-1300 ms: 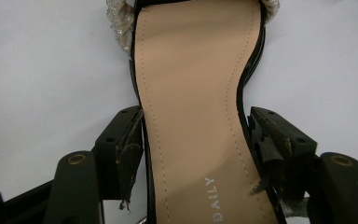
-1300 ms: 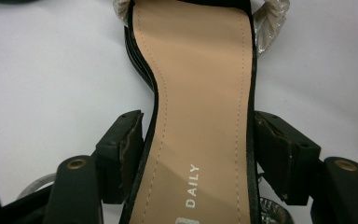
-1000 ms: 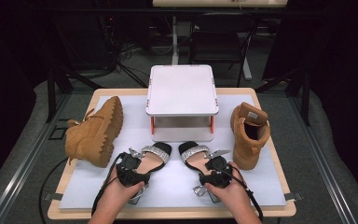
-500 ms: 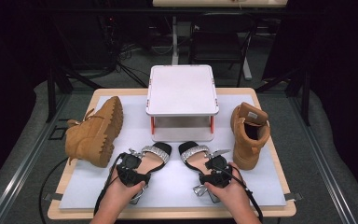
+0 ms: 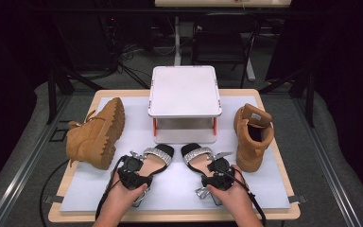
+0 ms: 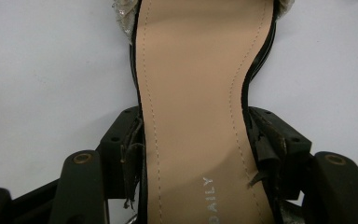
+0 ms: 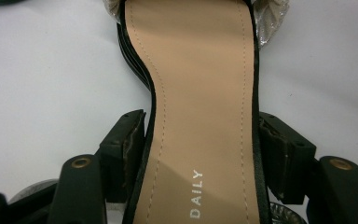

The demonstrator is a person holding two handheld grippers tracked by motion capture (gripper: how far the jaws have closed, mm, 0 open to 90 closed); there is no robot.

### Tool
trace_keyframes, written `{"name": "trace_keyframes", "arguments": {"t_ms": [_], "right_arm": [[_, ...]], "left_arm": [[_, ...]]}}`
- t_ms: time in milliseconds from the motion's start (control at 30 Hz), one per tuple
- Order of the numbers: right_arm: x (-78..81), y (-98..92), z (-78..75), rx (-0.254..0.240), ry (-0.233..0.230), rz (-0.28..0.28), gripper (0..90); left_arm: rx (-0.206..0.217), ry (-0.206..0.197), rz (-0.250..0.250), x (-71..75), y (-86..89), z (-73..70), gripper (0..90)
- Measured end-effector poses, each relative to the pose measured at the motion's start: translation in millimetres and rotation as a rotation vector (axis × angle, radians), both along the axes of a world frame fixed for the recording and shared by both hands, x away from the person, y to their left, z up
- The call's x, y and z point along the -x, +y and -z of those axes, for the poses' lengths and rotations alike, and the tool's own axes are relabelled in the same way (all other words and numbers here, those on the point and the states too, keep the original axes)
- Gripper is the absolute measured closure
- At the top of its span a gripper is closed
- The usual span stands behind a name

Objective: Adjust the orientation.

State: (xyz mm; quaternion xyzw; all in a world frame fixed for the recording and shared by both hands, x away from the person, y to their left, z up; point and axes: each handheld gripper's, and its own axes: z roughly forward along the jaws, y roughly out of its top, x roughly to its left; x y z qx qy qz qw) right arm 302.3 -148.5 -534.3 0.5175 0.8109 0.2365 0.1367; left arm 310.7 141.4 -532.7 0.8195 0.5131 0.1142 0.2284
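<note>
Left gripper [image 5: 133,171]: jaws straddle the waist of the left sandal [image 6: 196,93], pads at both edges, apparently pinching it. The sandal's long axis runs straight ahead of the jaws. Right gripper [image 5: 219,172]: same hold on the right sandal [image 7: 200,93], toe pointing away. Both sandals lie flat on the desk [image 5: 179,187].

My black claws [image 5: 137,171], beige-insoled black sandals [image 5: 157,160] with glittery silver straps, tan suede boots [image 5: 96,135], white stand [image 5: 184,91] with red legs, pale grey table [image 5: 179,187] mat
</note>
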Motion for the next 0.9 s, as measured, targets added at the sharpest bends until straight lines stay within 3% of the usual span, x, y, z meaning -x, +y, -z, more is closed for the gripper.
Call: {"name": "trace_keyframes", "arguments": {"t_ms": [233,900], "right_arm": [[2.9,0.1,1.2,-0.013,-0.026,0.015,37.9],[5.9,-4.1,2.7,-0.067,-0.049,0.038,38.6]], "left_arm": [[0.000,-0.018,-0.005,2.2,0.5,0.4,40.0],[0.061,-0.064,-0.033,7.4,5.7,4.8,41.0]]}}
